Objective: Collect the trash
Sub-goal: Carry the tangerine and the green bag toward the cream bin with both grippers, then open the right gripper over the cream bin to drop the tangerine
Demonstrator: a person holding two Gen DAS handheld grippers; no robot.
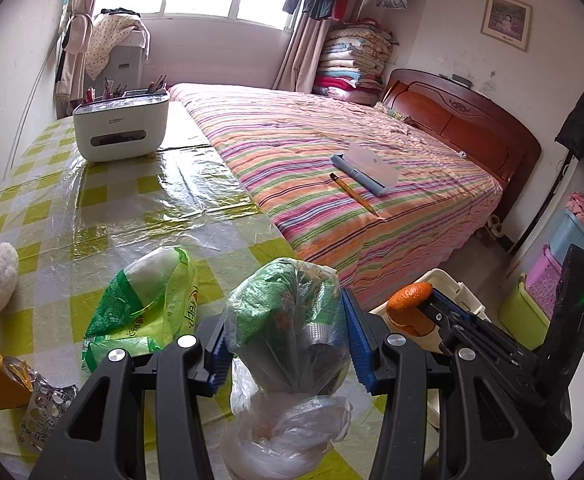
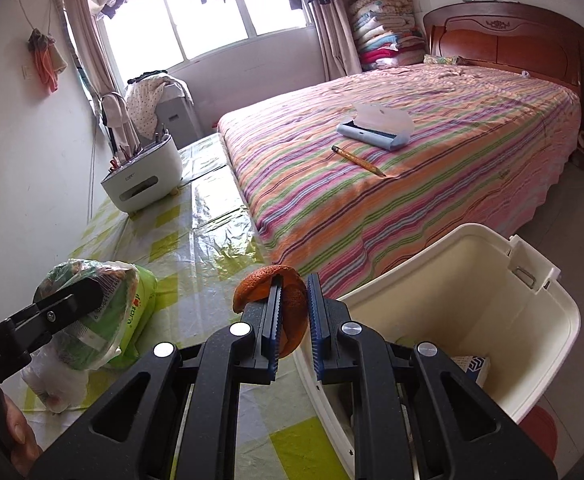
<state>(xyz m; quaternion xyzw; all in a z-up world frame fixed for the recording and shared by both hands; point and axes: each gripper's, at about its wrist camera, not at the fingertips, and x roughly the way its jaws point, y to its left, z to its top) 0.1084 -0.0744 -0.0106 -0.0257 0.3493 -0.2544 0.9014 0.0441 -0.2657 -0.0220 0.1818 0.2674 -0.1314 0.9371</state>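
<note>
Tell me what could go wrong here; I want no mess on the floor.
The orange peel sits between the right gripper jaws, which look slightly apart, short of the bin; it may drop. The left gripper pinches only loose film of the green plastic bag; it could slip out.
</note>
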